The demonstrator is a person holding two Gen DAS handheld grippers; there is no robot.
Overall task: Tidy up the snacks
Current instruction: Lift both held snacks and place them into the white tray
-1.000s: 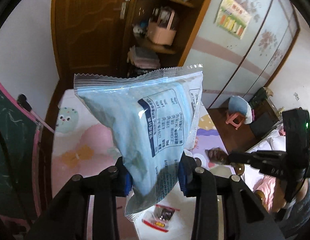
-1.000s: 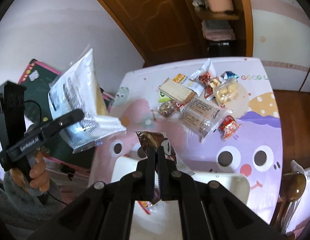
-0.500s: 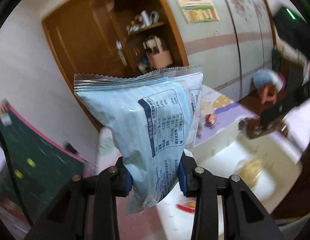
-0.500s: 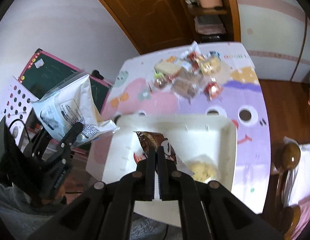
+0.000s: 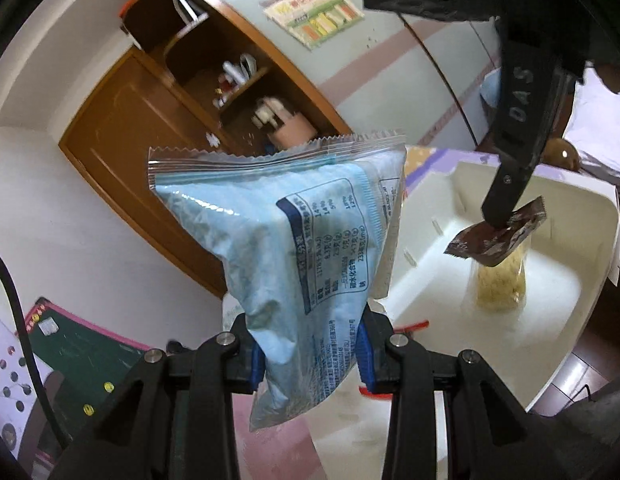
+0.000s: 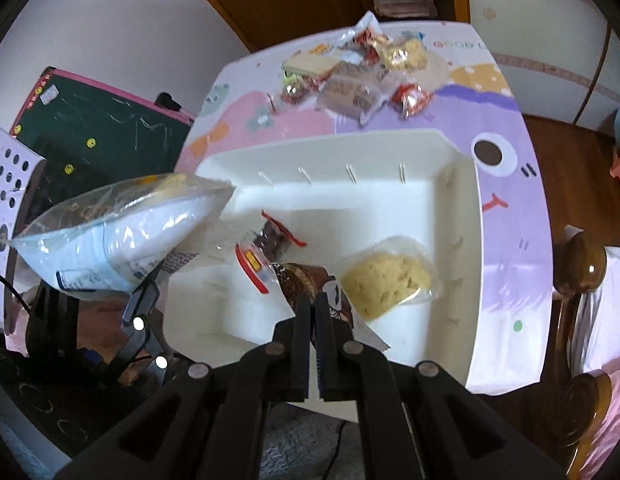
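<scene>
My left gripper (image 5: 310,354) is shut on a large light-blue snack bag (image 5: 294,224) and holds it in the air beside the white bin (image 5: 589,208). The bag also shows in the right wrist view (image 6: 110,240), over the bin's left edge. My right gripper (image 6: 313,308) is shut on a small brown snack packet (image 6: 306,280) and holds it over the white bin (image 6: 465,208). The brown packet also shows in the left wrist view (image 5: 497,236). A clear bag of yellow snack (image 6: 385,276) and a red-edged packet (image 6: 262,260) lie in the bin.
A pile of several loose snack packets (image 6: 349,76) lies at the far end of the cartoon-print table (image 6: 509,152). A green chalkboard (image 6: 90,128) stands to the left. Wooden chair knobs (image 6: 581,264) are on the right. A wooden door and shelves stand behind.
Both grippers have come in over the white bin. The right gripper has lowered the brown packet toward the bin's inside. The left gripper has swung the blue bag toward the bin's left edge.
</scene>
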